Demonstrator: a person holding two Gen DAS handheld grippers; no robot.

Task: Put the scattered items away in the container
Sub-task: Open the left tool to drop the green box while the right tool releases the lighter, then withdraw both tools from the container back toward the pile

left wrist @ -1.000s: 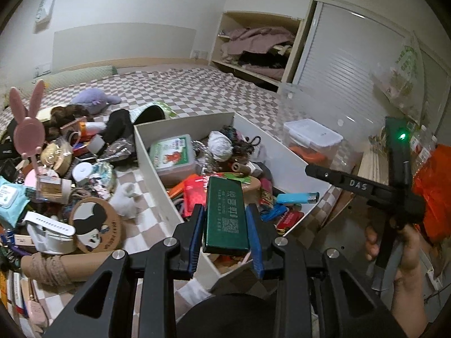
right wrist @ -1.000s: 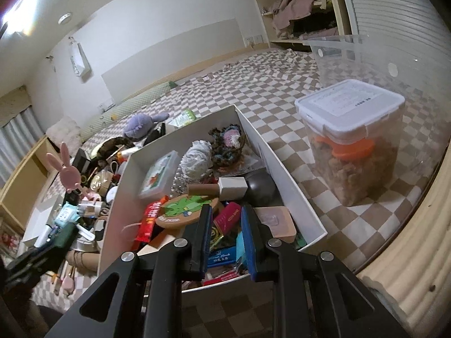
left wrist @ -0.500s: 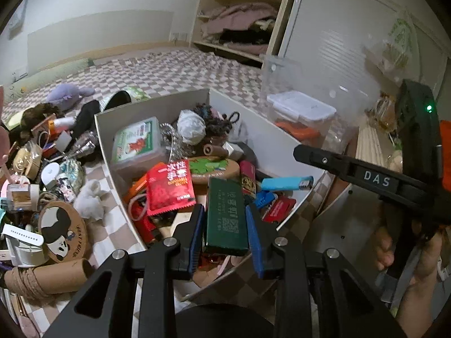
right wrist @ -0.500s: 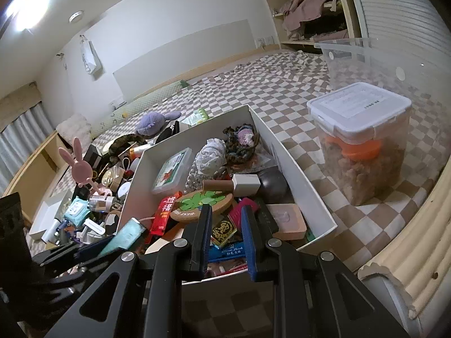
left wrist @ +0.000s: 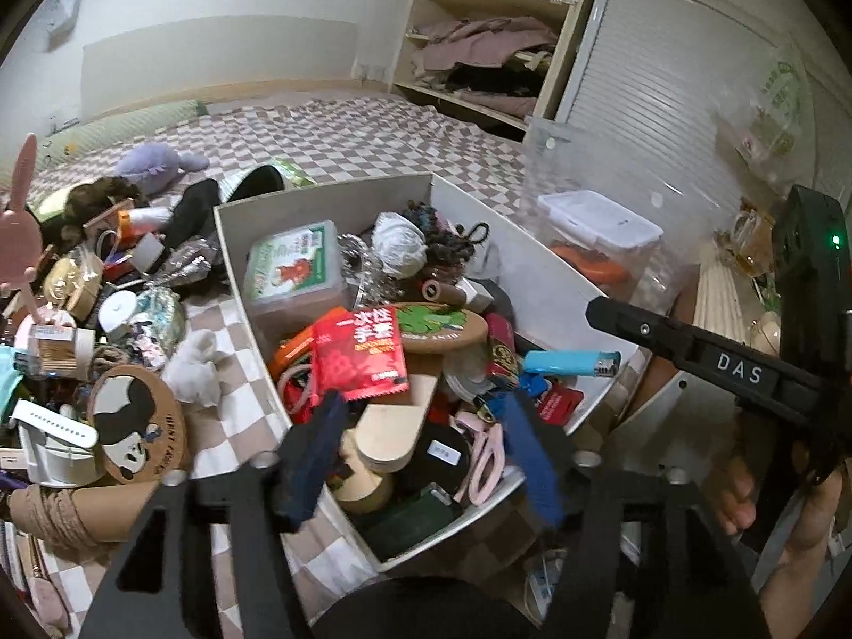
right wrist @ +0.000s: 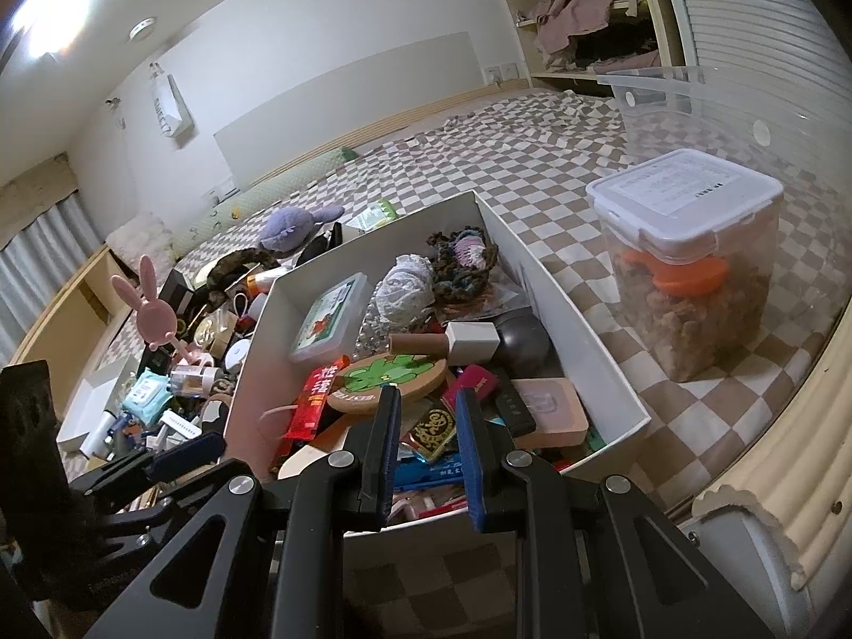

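My left gripper hangs over the near corner of the white rectangular cardboard box, which stands on the bed with the brown-and-white checkered cover. Its jaws have just been opening, and nothing is between the blue pads now. The dark green flat rectangular case lies below them inside the box, at the near corner, apart from both pads, beside a black round lid and a pink clip. Half a second ago this case was still clamped upright between the pads; now it rests among the other things. My right gripper is closed as far as it goes and empty, held over the near edge of the same box. Many scattered items lie on the bed left of the box.
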